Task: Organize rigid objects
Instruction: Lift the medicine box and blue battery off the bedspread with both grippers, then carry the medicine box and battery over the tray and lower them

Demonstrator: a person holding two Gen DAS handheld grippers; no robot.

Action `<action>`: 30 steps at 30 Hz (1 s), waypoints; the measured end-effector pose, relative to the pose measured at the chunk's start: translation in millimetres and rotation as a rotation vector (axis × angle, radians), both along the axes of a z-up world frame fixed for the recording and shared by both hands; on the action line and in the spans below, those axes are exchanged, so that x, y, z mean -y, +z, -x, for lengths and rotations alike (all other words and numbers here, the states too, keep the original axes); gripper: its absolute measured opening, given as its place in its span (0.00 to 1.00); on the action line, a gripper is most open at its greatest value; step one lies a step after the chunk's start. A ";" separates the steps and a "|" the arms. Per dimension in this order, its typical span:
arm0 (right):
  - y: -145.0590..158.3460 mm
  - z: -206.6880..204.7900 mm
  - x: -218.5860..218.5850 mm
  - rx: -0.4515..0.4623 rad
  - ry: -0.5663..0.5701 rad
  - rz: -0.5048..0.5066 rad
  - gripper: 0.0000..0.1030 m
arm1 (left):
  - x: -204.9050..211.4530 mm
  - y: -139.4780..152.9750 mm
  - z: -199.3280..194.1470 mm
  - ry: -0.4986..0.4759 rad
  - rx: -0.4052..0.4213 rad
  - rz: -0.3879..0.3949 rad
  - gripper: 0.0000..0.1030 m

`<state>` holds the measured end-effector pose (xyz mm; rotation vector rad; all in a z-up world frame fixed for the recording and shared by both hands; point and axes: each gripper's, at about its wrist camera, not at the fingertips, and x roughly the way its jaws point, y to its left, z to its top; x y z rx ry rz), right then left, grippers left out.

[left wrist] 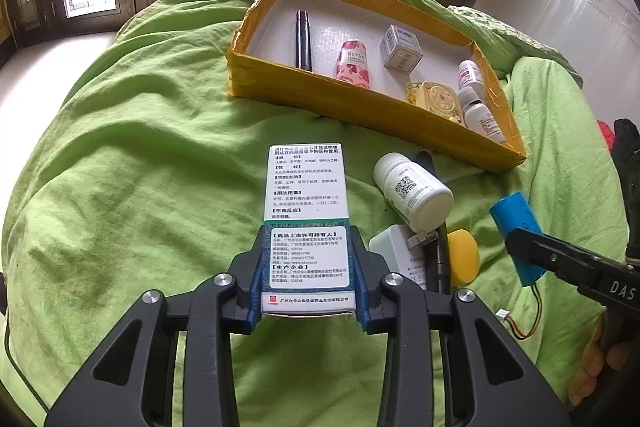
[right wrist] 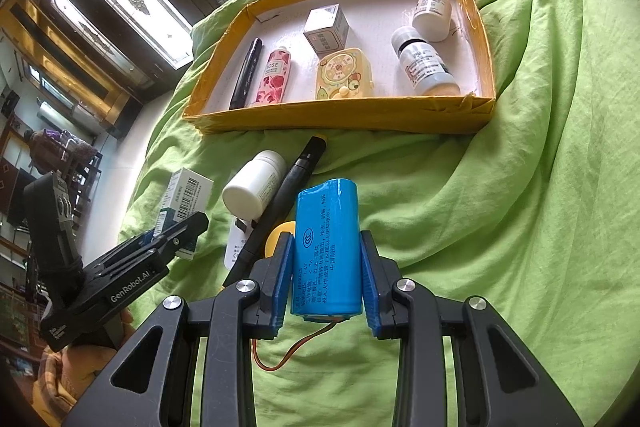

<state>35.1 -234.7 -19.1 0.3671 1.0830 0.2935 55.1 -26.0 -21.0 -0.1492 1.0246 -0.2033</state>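
**A:** What am I holding right now?

**B:** On my left, the fingers of the left gripper (left wrist: 308, 267) are pinching a white and green medicine carton (left wrist: 305, 211) by its near end, its printed face up, lifted over the green bedspread (left wrist: 140, 167). On my right, the right gripper (right wrist: 325, 279) has its fingers pressed on either side of a blue battery pack (right wrist: 327, 247), with its red and black wires (right wrist: 296, 351) hanging below.

**A:** And where's the box?

**B:** The yellow cardboard tray (right wrist: 340, 115) sits on the bed beyond both grippers. Inside I see a black pen (right wrist: 245, 75), a pink rose-print tube (right wrist: 274, 77), a small grey carton (right wrist: 326, 27), a yellow cartoon tin (right wrist: 344, 75) and two white bottles (right wrist: 428, 67), one beside the other at the right end.

**A:** Anything loose?

**B:** Between my grippers and the tray, on the bedspread: a white pill bottle (left wrist: 412, 191) on its side, a black marker (right wrist: 280, 211) touching it, a white charger (left wrist: 394, 255) and a yellow round piece (left wrist: 464, 257), partly hidden.
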 end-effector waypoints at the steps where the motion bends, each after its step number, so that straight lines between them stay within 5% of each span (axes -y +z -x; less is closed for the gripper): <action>1: 0.5 0.0 0.2 0.001 -0.001 -0.001 0.27 | 0.2 0.0 0.0 0.000 0.001 -0.006 0.31; 30: 34.1 -20.5 6.2 0.051 -0.035 -0.059 0.27 | 0.9 9.2 -1.7 -0.023 0.012 0.022 0.31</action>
